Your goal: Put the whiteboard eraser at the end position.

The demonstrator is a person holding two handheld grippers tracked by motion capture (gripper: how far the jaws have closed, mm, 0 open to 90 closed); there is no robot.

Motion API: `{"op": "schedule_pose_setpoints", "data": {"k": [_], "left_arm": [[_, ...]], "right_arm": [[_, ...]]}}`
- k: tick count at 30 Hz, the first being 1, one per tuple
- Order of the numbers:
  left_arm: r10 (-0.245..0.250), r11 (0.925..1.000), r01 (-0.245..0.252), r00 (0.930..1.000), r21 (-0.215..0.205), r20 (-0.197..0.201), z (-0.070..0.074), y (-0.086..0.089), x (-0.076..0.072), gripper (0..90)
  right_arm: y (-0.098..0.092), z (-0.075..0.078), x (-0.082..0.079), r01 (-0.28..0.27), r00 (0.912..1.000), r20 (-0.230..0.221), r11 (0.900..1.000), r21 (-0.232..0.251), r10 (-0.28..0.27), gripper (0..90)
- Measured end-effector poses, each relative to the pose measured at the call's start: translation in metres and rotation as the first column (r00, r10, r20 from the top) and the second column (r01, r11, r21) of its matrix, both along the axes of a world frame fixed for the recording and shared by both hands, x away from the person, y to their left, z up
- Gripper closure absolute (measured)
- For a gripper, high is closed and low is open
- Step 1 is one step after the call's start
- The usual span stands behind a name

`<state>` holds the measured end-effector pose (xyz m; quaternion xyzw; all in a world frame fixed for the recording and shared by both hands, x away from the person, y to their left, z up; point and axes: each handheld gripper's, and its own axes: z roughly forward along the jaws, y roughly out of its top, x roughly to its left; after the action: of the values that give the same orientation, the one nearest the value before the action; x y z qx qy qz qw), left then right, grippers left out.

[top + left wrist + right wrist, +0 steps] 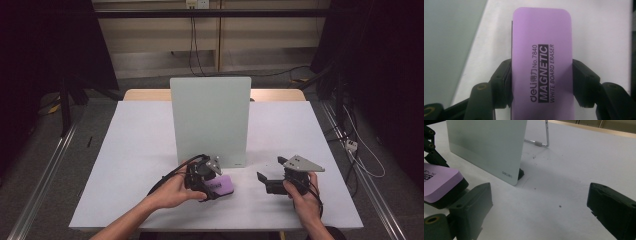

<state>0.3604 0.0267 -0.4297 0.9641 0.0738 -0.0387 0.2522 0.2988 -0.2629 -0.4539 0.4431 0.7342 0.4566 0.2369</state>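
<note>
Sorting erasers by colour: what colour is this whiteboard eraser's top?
Purple, with black lettering; the whiteboard eraser shows best in the left gripper view.

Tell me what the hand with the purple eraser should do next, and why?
Probably lift the purple eraser a little off the table. The left gripper already has its jaws pressed on both long sides of it, and the whiteboard stands just behind it, so raising it first seems the safest way toward the board.
</note>
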Motion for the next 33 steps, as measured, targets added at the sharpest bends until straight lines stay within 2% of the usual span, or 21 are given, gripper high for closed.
{"op": "schedule_pose_setpoints", "data": {"k": [1, 3, 6, 7, 11, 13, 15, 21, 25, 29, 31, 33], "left_arm": [[-0.002, 1.0000, 0.002, 0.9999, 0.005, -0.013, -0.0001, 0.0001, 0.0009, 40.9], [0.001, 1.0000, -0.001, 0.9999, 0.004, -0.010, -0.0022, -0.0009, 0.0012, 40.9], [0.001, 1.0000, -0.001, 0.9999, 0.002, 0.012, -0.0041, -0.0027, -0.0008, 40.9], [-0.002, 1.0000, 0.002, 1.0000, 0.007, 0.009, -0.0038, -0.0023, 0.0000, 40.9], [0.018, 0.9996, -0.018, 0.9998, -0.020, -0.011, -0.0062, -0.0003, 0.0010, 40.8], [0.011, 0.9999, -0.011, 0.9999, -0.008, -0.009, -0.0057, 0.0003, 0.0021, 40.4], [0.027, 0.9994, -0.027, 0.9993, -0.019, -0.025, -0.0073, -0.0001, 0.0023, 39.9], [0.034, 0.9991, -0.034, 0.9992, -0.025, -0.020, -0.0084, 0.0005, 0.0028, 38.1], [0.048, 0.9978, -0.050, 0.9981, -0.045, -0.039, -0.0097, 0.0011, 0.0034, 28.5], [0.067, 0.9950, -0.069, 0.9972, -0.071, -0.032, -0.0096, 0.0008, 0.0031, 16.1], [0.081, 0.9930, -0.082, 0.9966, -0.085, -0.018, -0.0086, 0.0014, 0.0032, 13.4], [0.089, 0.9915, -0.090, 0.9958, -0.094, -0.021, -0.0074, 0.0026, 0.0042, 10.9]], "right_arm": [[0.0000, 0.0000, 0.0001, 0.000, 1.0000, -0.001, 1.000, 0.000, 0.000, 6.2], [0.0001, -0.0002, 0.0004, 0.002, 1.0000, 0.000, 1.000, -0.001, -0.002, 6.1], [0.0004, -0.0001, 0.0003, 0.001, 1.0000, 0.000, 1.000, -0.001, -0.001, 6.2], [0.0003, 0.0000, 0.0002, 0.001, 1.0000, 0.001, 1.000, -0.001, -0.001, 6.2], [0.0000, -0.0001, 0.0002, 0.000, 1.0000, 0.001, 1.000, 0.000, 0.000, 6.2], [0.0003, -0.0002, 0.0002, -0.001, 1.0000, 0.000, 1.000, 0.000, 0.001, 6.1], [0.0006, -0.0002, 0.0002, 0.000, 1.0000, 0.000, 1.000, 0.002, 0.000, 6.2], [0.0003, -0.0003, 0.0008, 0.001, 1.0000, 0.002, 1.000, -0.003, -0.001, 6.2], [0.0004, -0.0002, 0.0006, 0.000, 1.0000, 0.001, 1.000, -0.003, 0.000, 6.2], [0.0002, -0.0001, 0.0004, 0.000, 1.0000, 0.000, 1.000, -0.001, 0.000, 6.2], [0.0003, -0.0001, 0.0005, -0.001, 1.0000, 0.001, 1.000, -0.002, 0.001, 6.2], [0.0004, -0.0001, 0.0005, -0.002, 1.0000, 0.002, 1.000, -0.004, 0.002, 6.2]]}}
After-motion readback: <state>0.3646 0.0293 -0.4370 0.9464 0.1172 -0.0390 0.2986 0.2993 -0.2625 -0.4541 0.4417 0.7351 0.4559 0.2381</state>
